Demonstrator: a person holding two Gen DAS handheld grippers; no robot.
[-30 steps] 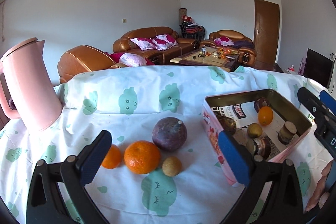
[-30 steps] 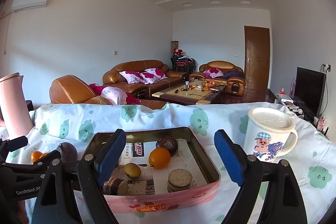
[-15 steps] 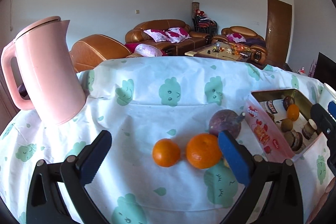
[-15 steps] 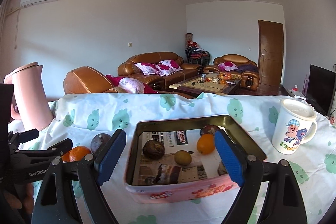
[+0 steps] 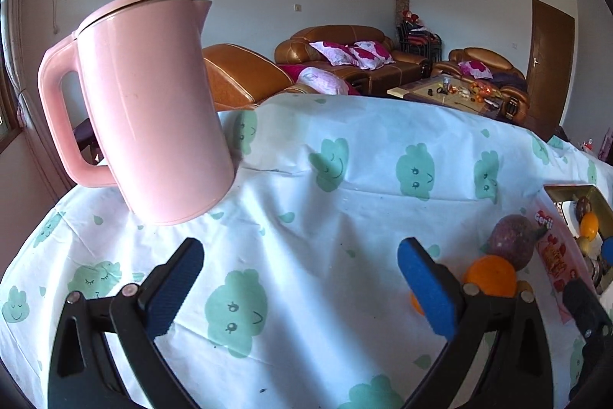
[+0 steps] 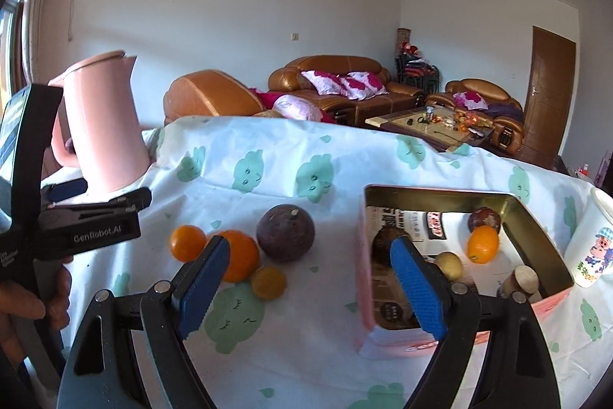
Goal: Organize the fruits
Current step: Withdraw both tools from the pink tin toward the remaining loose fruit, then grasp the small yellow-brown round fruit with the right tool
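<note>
my right tool (image 6: 308, 288) hangs with its blue pads spread wide and nothing between them, low over the tabletop (image 6: 306, 363) between the loose fruit and the pink tin (image 6: 452, 330); my left tool (image 5: 299, 288) is likewise gaping and empty, pointed at bare cloth beside the pink kettle (image 5: 153, 110), well off from the fruit; four pieces wait on the cloth just left of the tin: a small orange (image 6: 187, 243), a bigger orange (image 6: 241, 255), a dark purple passion fruit (image 6: 285, 233) and a little yellowish fruit (image 6: 269, 282), the last three bunched so close they seem to touch, though the fisheye makes that hard to judge; inside the tin several fruits already lie on printed paper; i judge all of them light, round and apt to roll; the oranges have a slightly giving skin that the pads should bite well, so i'd close across the widest middle, gently; the passion fruit looks harder and smoother, likelier to squirt out, and its stem nub is best kept clear of the pads; the little one needs a near-full close, taken from above so its neighbours aren't shoved.
</note>
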